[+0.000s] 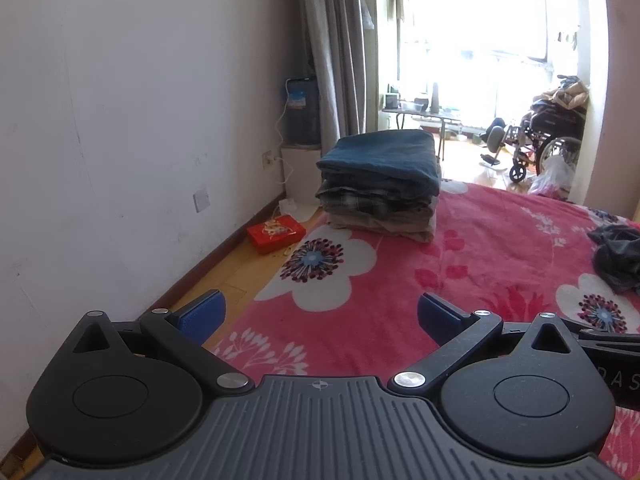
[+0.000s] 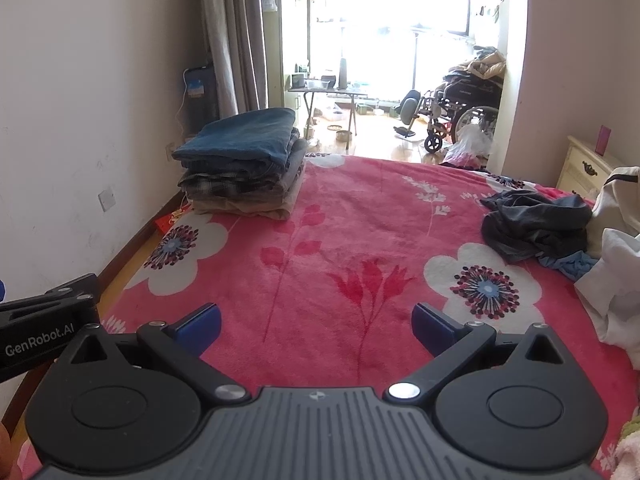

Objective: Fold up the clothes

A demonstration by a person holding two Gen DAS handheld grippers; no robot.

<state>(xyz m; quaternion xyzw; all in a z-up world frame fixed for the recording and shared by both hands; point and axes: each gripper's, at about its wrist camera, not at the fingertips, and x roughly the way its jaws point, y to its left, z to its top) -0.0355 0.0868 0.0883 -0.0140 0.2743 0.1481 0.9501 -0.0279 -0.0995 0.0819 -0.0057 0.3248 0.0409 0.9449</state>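
Note:
A stack of folded clothes (image 1: 380, 184) with a blue garment on top sits at the far left corner of the bed; it also shows in the right wrist view (image 2: 244, 164). A crumpled dark grey garment (image 2: 536, 220) lies unfolded on the right side of the bed, and its edge shows in the left wrist view (image 1: 616, 252). White and light clothes (image 2: 616, 264) are heaped at the right edge. My left gripper (image 1: 320, 316) is open and empty above the near bed. My right gripper (image 2: 316, 326) is open and empty beside it.
The bed has a red floral blanket (image 2: 340, 248). A white wall (image 1: 120, 120) and a strip of wood floor with a red box (image 1: 276, 234) run along the left. A cream nightstand (image 2: 584, 168) stands at the right. A wheelchair (image 2: 464, 116) and folding table (image 2: 324, 92) stand beyond the bed.

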